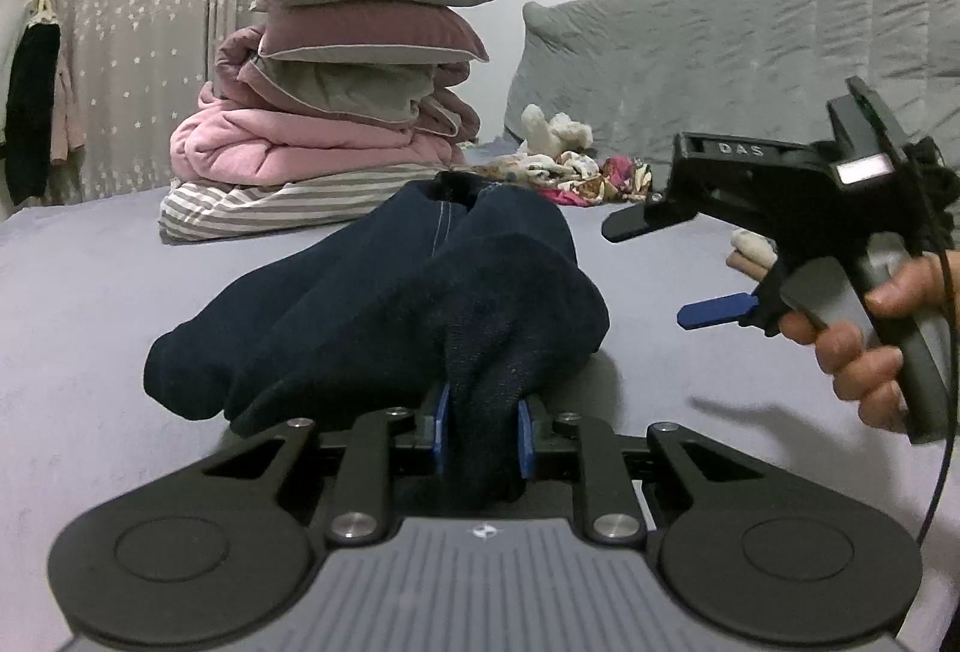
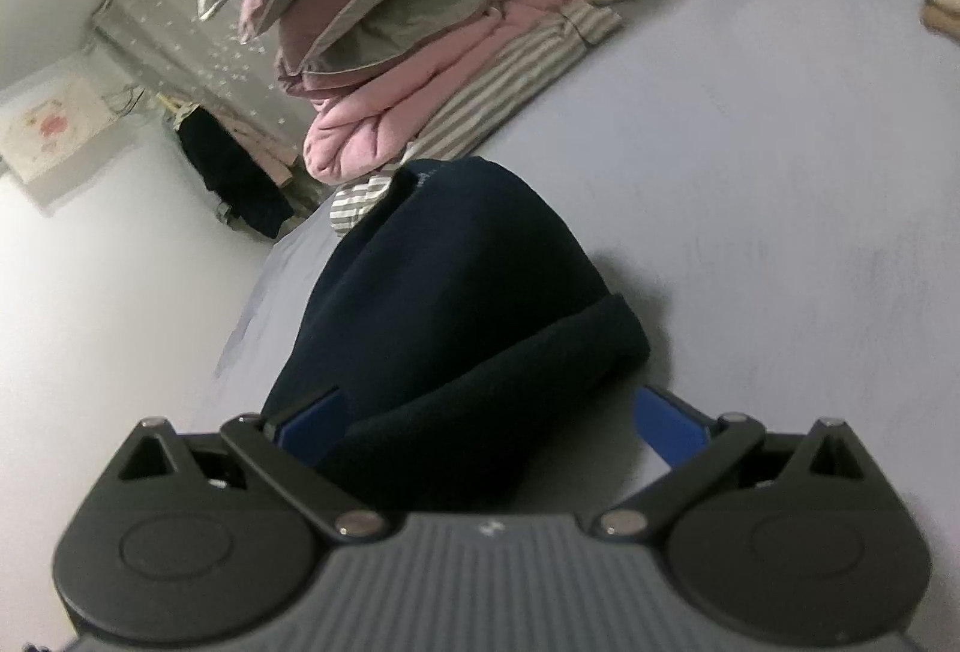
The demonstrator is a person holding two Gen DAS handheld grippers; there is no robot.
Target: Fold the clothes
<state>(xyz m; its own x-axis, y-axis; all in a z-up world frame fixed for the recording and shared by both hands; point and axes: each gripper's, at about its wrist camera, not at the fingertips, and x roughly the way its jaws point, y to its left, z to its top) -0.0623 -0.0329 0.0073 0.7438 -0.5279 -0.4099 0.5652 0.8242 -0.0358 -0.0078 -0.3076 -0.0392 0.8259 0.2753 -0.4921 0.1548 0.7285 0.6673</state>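
Observation:
A dark navy garment point(image 1: 420, 292) with pale stitching lies bunched on the lavender bed sheet point(image 1: 90, 322). My left gripper point(image 1: 483, 430) is shut on its near edge, and the cloth fills the gap between the blue pads. In the left wrist view, a hand holds my right gripper point(image 1: 648, 275) above the sheet to the right of the garment. It stands open, one black and one blue finger spread apart, with nothing in it. In the right wrist view the garment point(image 2: 456, 280) sits just ahead of the widely spread right gripper point(image 2: 489, 412), a rolled edge nearest.
A tall stack of pillows and pink quilts point(image 1: 360, 82) stands at the back left on a striped blanket. A grey quilted cover point(image 1: 720, 64) rises at the back right. Patterned clothes point(image 1: 576, 172) and a plush toy point(image 1: 552, 127) lie behind the garment. A dark item point(image 1: 30, 112) hangs at far left.

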